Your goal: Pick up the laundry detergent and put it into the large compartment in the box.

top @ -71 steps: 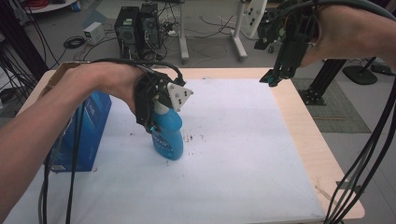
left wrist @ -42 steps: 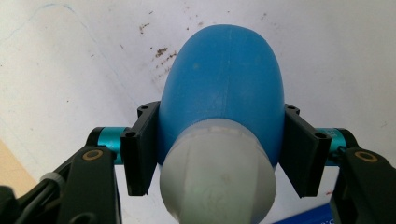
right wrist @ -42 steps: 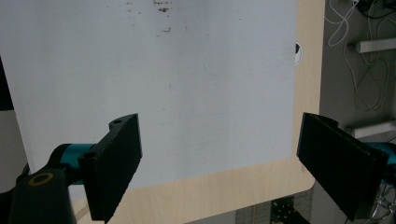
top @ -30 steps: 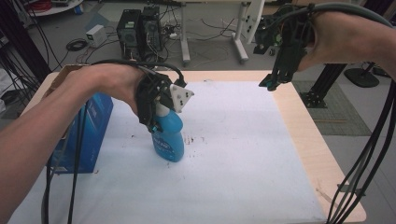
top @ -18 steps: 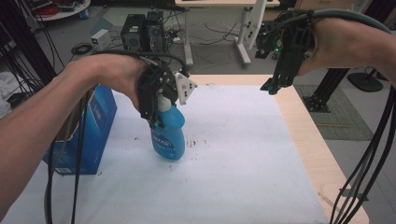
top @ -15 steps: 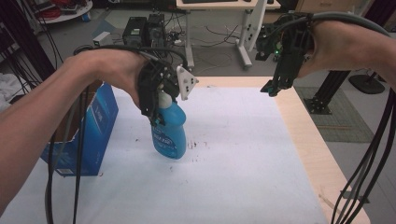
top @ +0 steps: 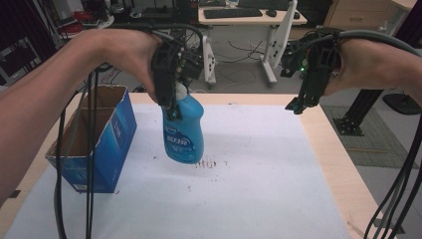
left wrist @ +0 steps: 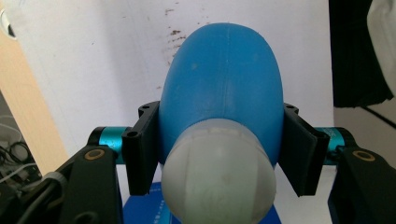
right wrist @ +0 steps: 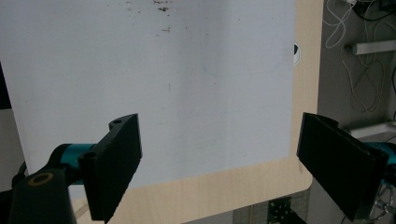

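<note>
- The desk is a pale wooden top, mostly covered by a white sheet that stops short of the right and far edges. A scatter of dark specks marks the sheet near its middle; the right half lies bare.
- An open blue cardboard box stands on the left of the sheet, its mouth upward and its long side running away from the person.
- The blue bottle hangs just to the right of the box, with its long axis nearly upright and its white cap on top. Its base seems to be clear of the sheet, though the high view does not show a firm gap.
- The left gripper comes down from above, and its jaws pinch the bottle's shoulder on both sides just below the cap. In the left gripper view the cap and the blue body fill the space between the jaws.
- The right gripper hangs over the far right edge of the desk, well apart from the bottle, with its jaws spread wide and nothing between them.
- Judging by the layout, the box is the likely goal: its mouth lies to the left of the bottle and near it, and the near wall must be cleared first. The left hand is the nearer one.
</note>
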Motion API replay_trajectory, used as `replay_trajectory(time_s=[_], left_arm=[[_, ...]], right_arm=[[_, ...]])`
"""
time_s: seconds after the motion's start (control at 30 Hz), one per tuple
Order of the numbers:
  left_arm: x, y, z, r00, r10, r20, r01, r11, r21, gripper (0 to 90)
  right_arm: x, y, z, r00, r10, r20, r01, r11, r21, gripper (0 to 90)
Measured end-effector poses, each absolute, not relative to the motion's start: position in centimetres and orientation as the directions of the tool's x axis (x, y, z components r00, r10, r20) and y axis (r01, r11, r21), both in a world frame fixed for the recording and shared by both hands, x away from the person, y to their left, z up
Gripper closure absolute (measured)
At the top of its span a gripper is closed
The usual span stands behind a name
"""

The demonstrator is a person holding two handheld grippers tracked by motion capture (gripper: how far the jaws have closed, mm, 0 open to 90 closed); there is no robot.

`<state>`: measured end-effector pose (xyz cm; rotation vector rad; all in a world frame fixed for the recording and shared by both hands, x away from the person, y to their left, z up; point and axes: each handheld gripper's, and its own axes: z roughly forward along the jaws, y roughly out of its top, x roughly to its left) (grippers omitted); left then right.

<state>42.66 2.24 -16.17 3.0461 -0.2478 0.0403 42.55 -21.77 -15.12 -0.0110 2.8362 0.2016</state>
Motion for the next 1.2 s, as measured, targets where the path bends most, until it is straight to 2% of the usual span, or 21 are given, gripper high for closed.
replay_trajectory(time_s=[0.5, 0.53, 0.8, 0.83, 1.2], left_arm=[[43.4, 4.4, -13.6, 0.996, 0.082, 0.021, 0.079, -0.993, 0.093, 38.0], [43.6, 5.0, -13.3, 0.992, 0.121, 0.017, 0.119, -0.987, 0.106, 38.0], [43.7, 6.4, -12.7, 0.981, 0.190, 0.029, 0.185, -0.976, 0.114, 38.0], [43.7, 7.1, -12.2, 0.966, 0.255, 0.031, 0.250, -0.962, 0.114, 38.1], [43.5, 10.6, -10.7, 0.904, 0.425, 0.039, 0.417, -0.899, 0.136, 38.1]], right_arm=[[42.7, -21.4, -15.7, -0.957, -0.003, -0.290, -0.043, 0.990, 0.132, 13.2], [42.8, -21.4, -15.7, -0.957, -0.001, -0.291, -0.041, 0.990, 0.132, 13.2], [42.8, -21.5, -15.8, -0.957, -0.002, -0.291, -0.042, 0.990, 0.131, 13.2], [42.8, -21.4, -15.8, -0.956, -0.001, -0.293, -0.042, 0.990, 0.133, 13.2], [42.7, -21.6, -15.9, -0.955, -0.004, -0.298, -0.045, 0.990, 0.132, 13.2]])
